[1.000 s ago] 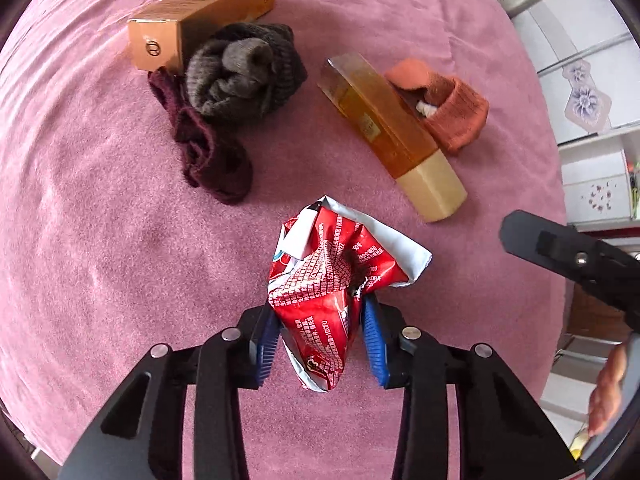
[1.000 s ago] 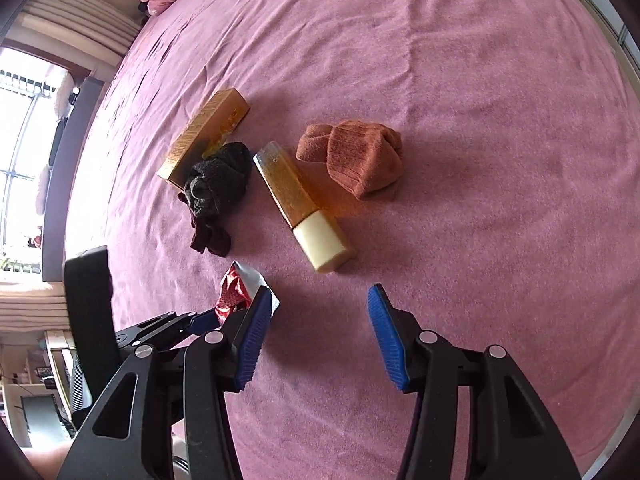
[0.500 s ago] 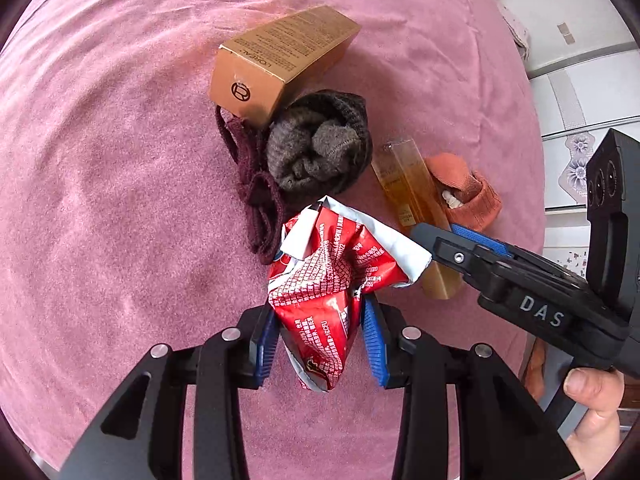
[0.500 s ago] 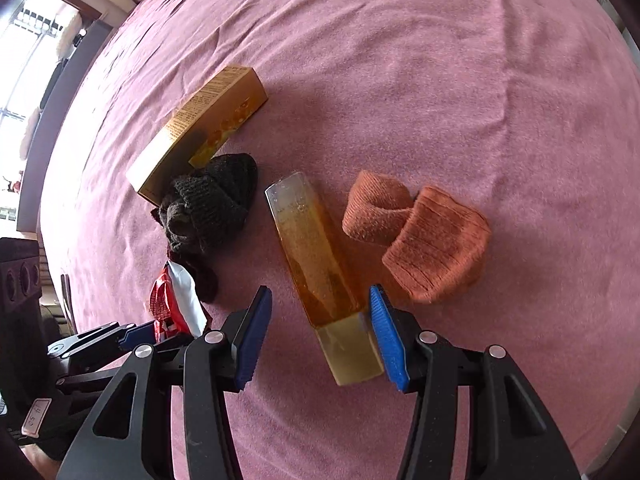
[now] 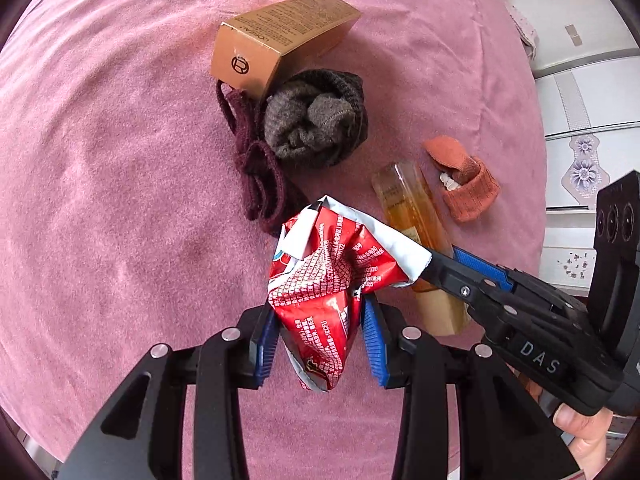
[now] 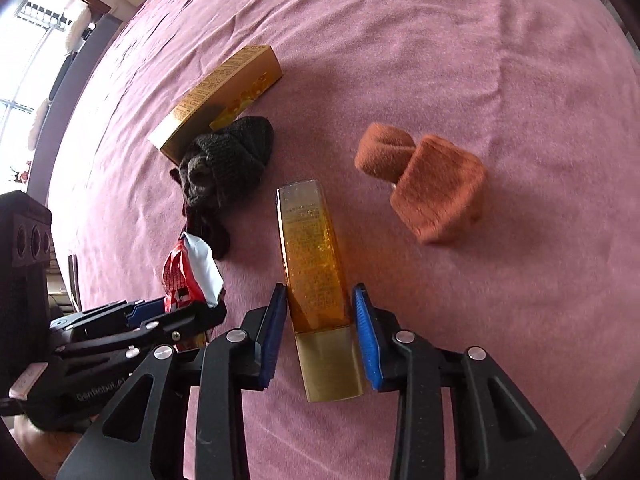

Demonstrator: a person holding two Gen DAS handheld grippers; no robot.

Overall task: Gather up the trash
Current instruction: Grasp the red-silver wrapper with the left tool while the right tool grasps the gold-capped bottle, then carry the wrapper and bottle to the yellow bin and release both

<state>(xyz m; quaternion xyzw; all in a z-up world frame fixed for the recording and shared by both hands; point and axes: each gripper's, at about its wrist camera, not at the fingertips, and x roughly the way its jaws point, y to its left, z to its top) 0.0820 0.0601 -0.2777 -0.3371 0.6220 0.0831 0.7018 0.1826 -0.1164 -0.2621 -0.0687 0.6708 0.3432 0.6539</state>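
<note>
A crumpled red and white snack wrapper point(image 5: 332, 272) is clamped between the blue pads of my left gripper point(image 5: 320, 344), shut on it and held just above the pink bedspread point(image 5: 120, 200). An amber bottle point(image 6: 310, 248) with a gold cap lies flat on the spread. My right gripper point(image 6: 320, 332) straddles its lower end. Its jaws are closing, with the bottle between the pads and the pads right at its sides. In the left wrist view the right gripper point(image 5: 444, 262) reaches in from the right over the bottle point(image 5: 412, 208).
A gold cardboard box point(image 5: 280, 40) lies at the back, with a grey sock ball point(image 5: 316, 120) and a maroon sock point(image 5: 256, 176) against it. An orange sock point(image 6: 432, 184) sits right of the bottle. White cabinets point(image 5: 580, 120) stand past the bed's right edge.
My right gripper came down over the amber bottle and its jaws narrowed around it. My left gripper kept its hold on the wrapper and shifted, so the box and socks sit nearer the centre.
</note>
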